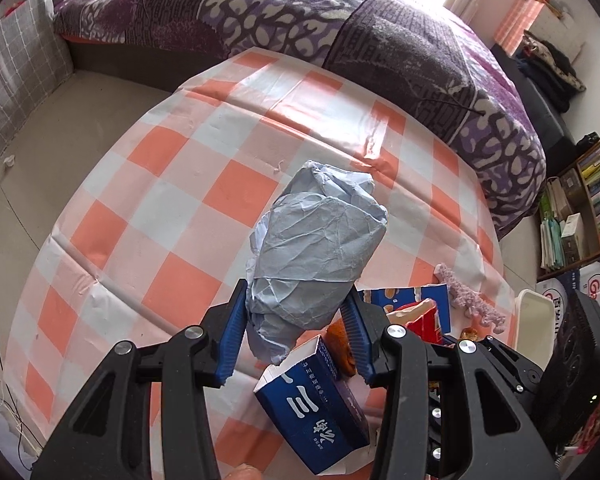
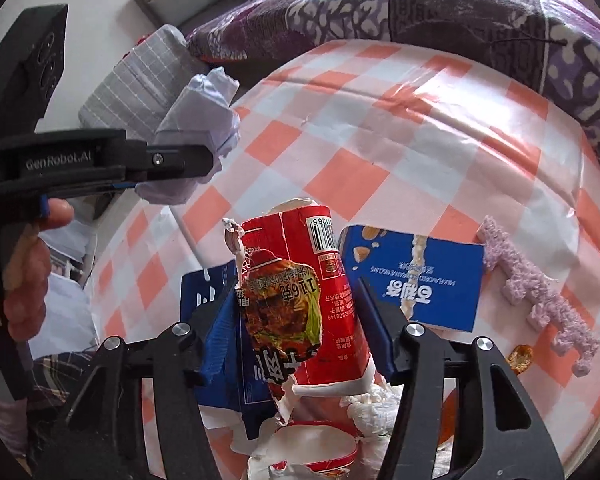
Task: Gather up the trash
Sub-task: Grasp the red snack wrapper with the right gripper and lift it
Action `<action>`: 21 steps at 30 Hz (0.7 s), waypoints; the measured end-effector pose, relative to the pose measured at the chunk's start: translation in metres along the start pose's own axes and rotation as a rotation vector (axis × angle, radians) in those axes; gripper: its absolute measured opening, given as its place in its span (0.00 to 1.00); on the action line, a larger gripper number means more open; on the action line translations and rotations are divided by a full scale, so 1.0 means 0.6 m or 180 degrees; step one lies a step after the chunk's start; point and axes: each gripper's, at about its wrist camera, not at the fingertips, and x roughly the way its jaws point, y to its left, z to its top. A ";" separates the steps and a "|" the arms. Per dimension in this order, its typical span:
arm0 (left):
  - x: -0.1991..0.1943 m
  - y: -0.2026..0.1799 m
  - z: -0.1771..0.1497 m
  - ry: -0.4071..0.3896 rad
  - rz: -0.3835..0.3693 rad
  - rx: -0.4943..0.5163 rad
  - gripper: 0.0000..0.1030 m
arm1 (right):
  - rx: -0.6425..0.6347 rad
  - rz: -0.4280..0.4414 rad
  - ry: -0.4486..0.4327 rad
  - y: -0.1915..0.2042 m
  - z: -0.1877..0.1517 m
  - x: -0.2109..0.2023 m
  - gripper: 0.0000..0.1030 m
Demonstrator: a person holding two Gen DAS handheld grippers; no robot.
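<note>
My left gripper (image 1: pixel 296 316) is shut on a crumpled pale-blue paper wad (image 1: pixel 320 248), held above the orange-and-white checked tablecloth (image 1: pixel 180 200). The wad also shows in the right wrist view (image 2: pixel 198 128), at upper left in the left gripper (image 2: pixel 168 160). My right gripper (image 2: pixel 296 312) is shut on a torn red noodle cup (image 2: pixel 304 300). Below it lie a dark-blue carton (image 1: pixel 316 404), a blue biscuit box (image 2: pixel 416 280) and white torn scraps (image 2: pixel 372 408).
A pale purple foam piece (image 2: pixel 536 292) and an orange crumb (image 2: pixel 520 358) lie on the cloth at right. A purple patterned bed (image 1: pixel 340 16) is behind the table. A white bin (image 1: pixel 536 320) and a bookshelf (image 1: pixel 596 184) stand at right.
</note>
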 end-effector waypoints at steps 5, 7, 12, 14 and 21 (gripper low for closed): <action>-0.010 -0.014 0.001 -0.0165 0.0004 0.0014 0.44 | 0.0102 -0.0078 -0.0372 -0.006 0.009 -0.048 0.53; -0.015 -0.020 0.000 -0.0251 0.0013 0.0017 0.44 | 0.0152 -0.0126 -0.0521 -0.009 0.009 -0.067 0.53; -0.032 -0.042 -0.005 -0.0494 0.0050 0.0034 0.44 | 0.0325 -0.0327 -0.0839 -0.027 0.008 -0.106 0.53; -0.036 -0.052 -0.008 -0.0566 0.0065 0.0029 0.44 | 0.0395 -0.0416 -0.0945 -0.035 0.005 -0.119 0.53; -0.050 -0.100 -0.029 -0.0844 0.0248 0.0111 0.44 | 0.0645 -0.0720 -0.1295 -0.063 -0.007 -0.164 0.54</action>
